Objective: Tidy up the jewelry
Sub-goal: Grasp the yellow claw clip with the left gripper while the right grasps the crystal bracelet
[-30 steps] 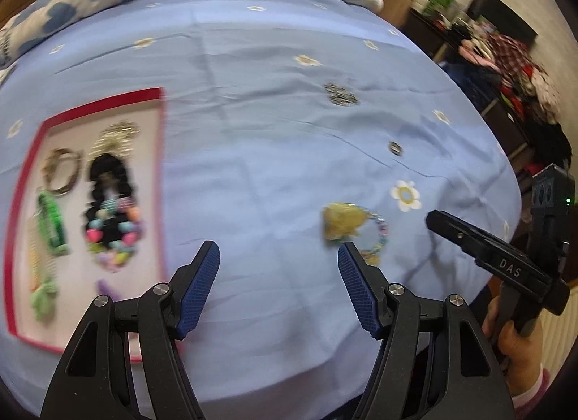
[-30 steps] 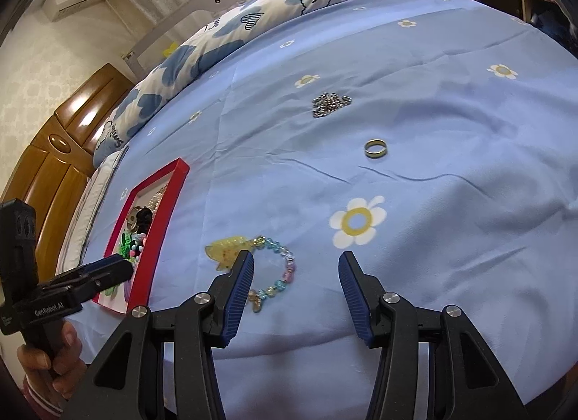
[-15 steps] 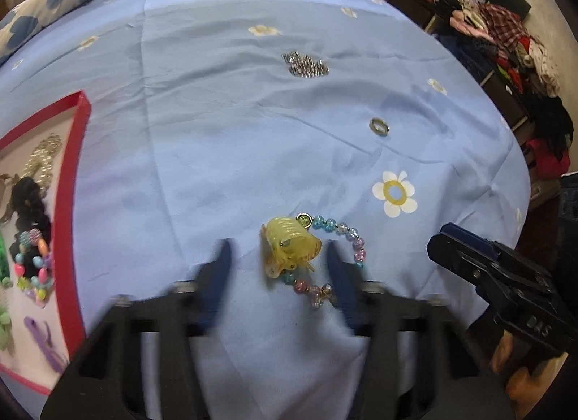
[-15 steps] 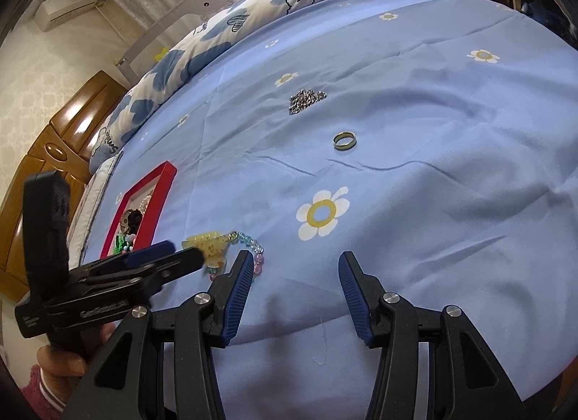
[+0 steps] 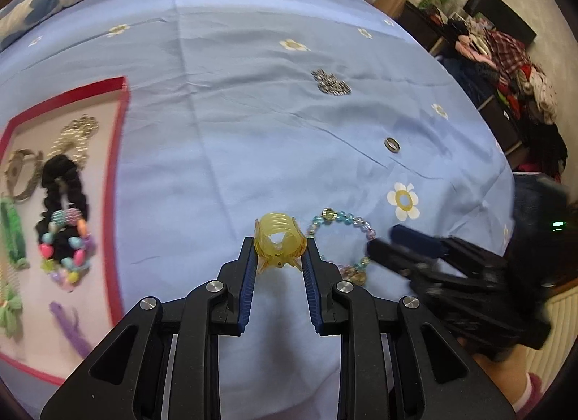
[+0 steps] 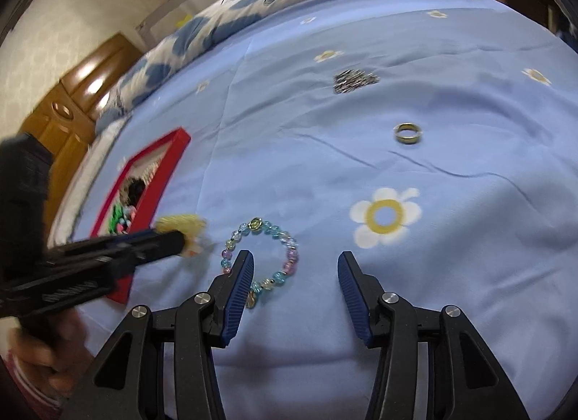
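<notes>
1. Closing in on the yellow hair claw [image 5: 277, 245], the left gripper [image 5: 278, 257] is now seen clamped on it: a second ago its jaws stood wide over bare sheet, and now both blue pads are pressed against the claw's sides.
2. The claw is held right at the jaw tips, resting on or just above the blue bedsheet [image 5: 253, 113]; which of the two cannot be told.
3. The beaded bracelet [image 6: 262, 254] is found just beside the left gripper's right jaw, untouched.
4. The right gripper [image 6: 294, 275] has been brought nearer; its jaws are kept apart, gripping nothing, with the bracelet lying at the left jaw's tip and partly between the two.
5. Ahead of those jaws, the ring [image 6: 407, 133] and the silver chain [image 6: 356, 80] are left on the sheet.
6. Off to the left, the red tray [image 5: 115, 152] is already partly stocked.
7. The claw is judged secured, so a carry to the tray seems due, and the bracelet is lined up next.
</notes>
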A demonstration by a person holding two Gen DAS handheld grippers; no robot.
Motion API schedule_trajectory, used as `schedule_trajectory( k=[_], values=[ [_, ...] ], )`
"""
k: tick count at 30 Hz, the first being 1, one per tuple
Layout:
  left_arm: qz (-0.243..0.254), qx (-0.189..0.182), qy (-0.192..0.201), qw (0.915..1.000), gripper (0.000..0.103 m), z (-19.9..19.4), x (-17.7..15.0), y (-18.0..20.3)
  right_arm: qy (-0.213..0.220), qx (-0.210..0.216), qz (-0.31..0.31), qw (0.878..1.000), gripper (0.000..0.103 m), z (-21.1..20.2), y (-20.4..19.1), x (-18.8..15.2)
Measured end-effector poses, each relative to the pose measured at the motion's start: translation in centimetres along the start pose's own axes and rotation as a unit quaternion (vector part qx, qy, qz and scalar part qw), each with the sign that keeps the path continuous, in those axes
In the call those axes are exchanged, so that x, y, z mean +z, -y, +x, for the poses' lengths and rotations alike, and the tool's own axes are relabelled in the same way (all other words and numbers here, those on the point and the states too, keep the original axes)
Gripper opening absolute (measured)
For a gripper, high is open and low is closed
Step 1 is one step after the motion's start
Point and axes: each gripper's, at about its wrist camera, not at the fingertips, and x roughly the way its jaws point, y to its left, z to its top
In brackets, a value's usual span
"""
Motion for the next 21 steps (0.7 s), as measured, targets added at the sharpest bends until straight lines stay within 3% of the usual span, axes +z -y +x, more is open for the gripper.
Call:
schedule_trajectory(
  k=[2, 4, 5, 6, 12, 21],
  values=[
    [-0.007, 0.000, 0.004, 1.0000, 0.023, -0.6, -0.1, -0.6, -0.019, -0.010, -0.022, 1.000, 0.049, 1.4, -0.8, 0.0],
    [-0.010, 0.002, 0.008, 0.9999, 0.023, -1.2, -0.2, -1.0, -0.022, -0.038, -0.053, 0.998, 0.038, 2.3, -1.7, -0.3],
    [-0.010, 0.006, 0.012, 0.9999, 0.023, -1.6, -0.3, -1.2, -0.019, -0.052, -0.068, 0.996, 0.019, 2.5, -2.1, -0.4],
    [-0.011, 0.009, 0.015, 0.9998, 0.023, -1.9, -0.4, -1.3, -0.019, -0.058, -0.078, 0.995, 0.008, 2.6, -2.5, -0.5],
    [-0.020, 0.015, 0.032, 0.9992, 0.023, -4.1, -0.7, -2.5, -0.009, -0.017, -0.066, 0.998, 0.007, 1.1, -3.2, 0.1],
    [-0.043, 0.040, 0.064, 0.9962, 0.023, -7.7, -2.5, -5.4, 0.032, 0.044, -0.094, 0.994, 0.007, -2.7, -8.5, 1.9]
  ],
)
